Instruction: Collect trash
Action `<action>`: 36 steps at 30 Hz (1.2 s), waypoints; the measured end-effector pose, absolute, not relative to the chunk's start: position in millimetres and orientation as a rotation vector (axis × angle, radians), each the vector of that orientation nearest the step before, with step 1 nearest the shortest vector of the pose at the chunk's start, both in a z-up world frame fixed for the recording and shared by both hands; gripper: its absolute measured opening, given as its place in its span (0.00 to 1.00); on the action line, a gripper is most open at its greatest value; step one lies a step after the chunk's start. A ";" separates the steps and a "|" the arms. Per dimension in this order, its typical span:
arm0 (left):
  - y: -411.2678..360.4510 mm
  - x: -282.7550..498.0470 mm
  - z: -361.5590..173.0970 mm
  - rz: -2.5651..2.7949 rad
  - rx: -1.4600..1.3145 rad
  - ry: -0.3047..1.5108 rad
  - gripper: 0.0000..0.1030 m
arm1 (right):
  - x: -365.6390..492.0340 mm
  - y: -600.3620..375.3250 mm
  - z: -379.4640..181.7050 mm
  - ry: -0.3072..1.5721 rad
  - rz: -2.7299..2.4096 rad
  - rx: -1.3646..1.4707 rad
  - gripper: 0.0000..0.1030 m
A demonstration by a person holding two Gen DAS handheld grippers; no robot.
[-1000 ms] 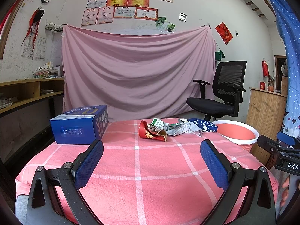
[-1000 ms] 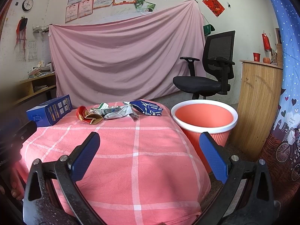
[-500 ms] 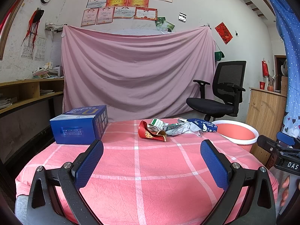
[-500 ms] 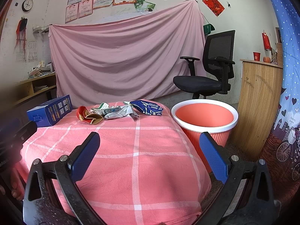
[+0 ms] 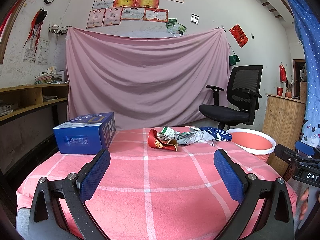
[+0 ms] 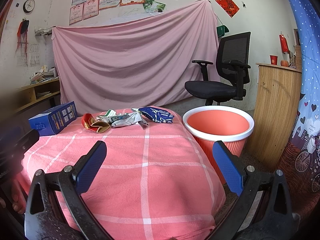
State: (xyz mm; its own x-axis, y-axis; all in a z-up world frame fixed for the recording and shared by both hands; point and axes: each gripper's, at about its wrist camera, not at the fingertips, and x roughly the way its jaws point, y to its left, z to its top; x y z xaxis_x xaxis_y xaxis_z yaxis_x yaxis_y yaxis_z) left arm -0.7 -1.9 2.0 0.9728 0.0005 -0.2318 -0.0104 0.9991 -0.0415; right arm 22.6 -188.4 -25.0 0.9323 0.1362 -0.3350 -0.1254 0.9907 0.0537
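Both grippers are hanging wide open and empty at the table's near edge. The wrapper pile [image 6: 128, 119] is lying at the far edge, stretched left-to-right; the right gripper [image 6: 159, 162] is sitting nearer the bin [image 6: 218, 128].

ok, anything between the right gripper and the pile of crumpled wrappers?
Nothing. In the right wrist view only bare pink checked tablecloth lies between the open right gripper and the pile of crumpled wrappers. The left wrist view shows the same bare stretch.
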 end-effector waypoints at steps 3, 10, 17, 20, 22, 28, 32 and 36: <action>-2.1 -0.6 1.9 0.006 -0.043 0.234 0.98 | 22.5 -188.5 -24.7 0.347 0.134 0.032 1.00; -2.4 -0.5 2.5 0.009 -0.043 0.233 0.98 | 22.6 -188.4 -24.7 0.348 0.135 0.034 1.00; -2.1 -0.3 5.9 0.016 -0.046 0.234 0.98 | 25.5 -188.9 -25.2 0.350 0.139 0.045 1.00; -0.3 2.1 4.9 0.021 -0.056 0.233 0.98 | 26.1 -190.9 -22.2 0.352 0.143 0.056 1.00; -0.3 6.2 6.1 0.031 -0.055 0.235 0.98 | 28.8 -193.2 -20.3 0.354 0.141 0.062 1.00; 2.9 24.4 8.4 0.042 -0.073 0.250 0.98 | 42.0 -198.9 -12.2 0.355 0.156 0.073 1.00; 6.8 46.9 11.6 0.059 -0.086 0.258 0.98 | 62.0 -201.9 -7.1 0.352 0.188 0.063 1.00; 12.4 78.3 17.6 0.075 -0.114 0.274 0.98 | 91.6 -203.1 -3.2 0.357 0.199 0.025 1.00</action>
State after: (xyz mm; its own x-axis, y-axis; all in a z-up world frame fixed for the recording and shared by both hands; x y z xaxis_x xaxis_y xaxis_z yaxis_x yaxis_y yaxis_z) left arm 78.3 12.4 17.6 0.9600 0.0584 -0.2738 -0.0895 0.9907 -0.1022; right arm 91.6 -203.1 -3.2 0.9176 0.1981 -0.3446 -0.1892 0.9801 0.0595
